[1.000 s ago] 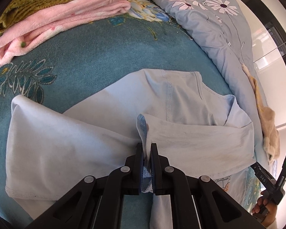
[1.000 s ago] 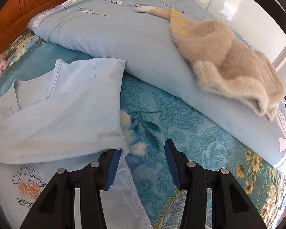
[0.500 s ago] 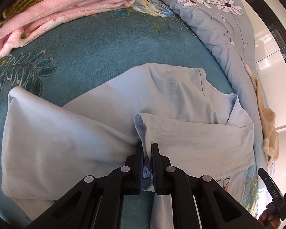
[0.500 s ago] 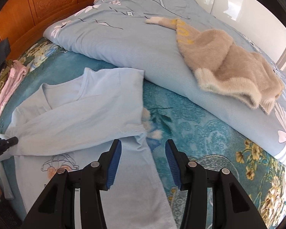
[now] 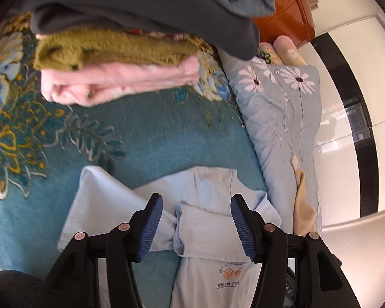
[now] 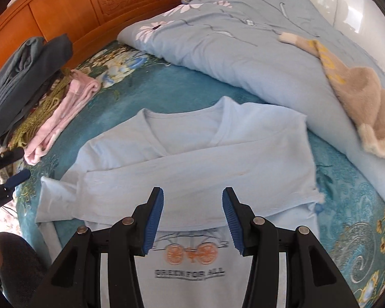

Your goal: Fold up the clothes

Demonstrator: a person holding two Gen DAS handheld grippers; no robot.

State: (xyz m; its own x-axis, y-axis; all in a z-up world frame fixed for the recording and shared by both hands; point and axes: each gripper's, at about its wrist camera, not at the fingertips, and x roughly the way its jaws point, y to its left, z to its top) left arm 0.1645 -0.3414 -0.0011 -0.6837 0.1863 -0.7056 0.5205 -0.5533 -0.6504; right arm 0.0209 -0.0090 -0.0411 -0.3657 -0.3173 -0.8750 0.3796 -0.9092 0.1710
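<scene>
A pale blue long-sleeved shirt [image 6: 218, 154] with a car print lies face up on the teal bedspread [image 6: 166, 89]. One sleeve is folded across its chest, and its cuff [image 5: 190, 220] lies below my left gripper. My left gripper [image 5: 196, 227] hovers above that cuff, its jaws opening, nothing pressed between the blue pads. My right gripper [image 6: 192, 220] hangs open above the shirt's chest, empty. In the right wrist view the left gripper's blue fingertip [image 6: 19, 177] shows at the far left edge.
A stack of folded clothes, pink [image 5: 120, 82], olive [image 5: 110, 48] and dark grey [image 5: 141, 7], sits near the wooden headboard [image 6: 64, 10]. A pale blue flowered duvet [image 6: 231, 38] with a beige fleece garment [image 6: 367, 97] on it lies along the bed's right.
The left gripper let go of the sleeve cuff, opened and lifted away, so the stack of folded clothes now fills its view. The right gripper pulled back and left over the shirt's chest.
</scene>
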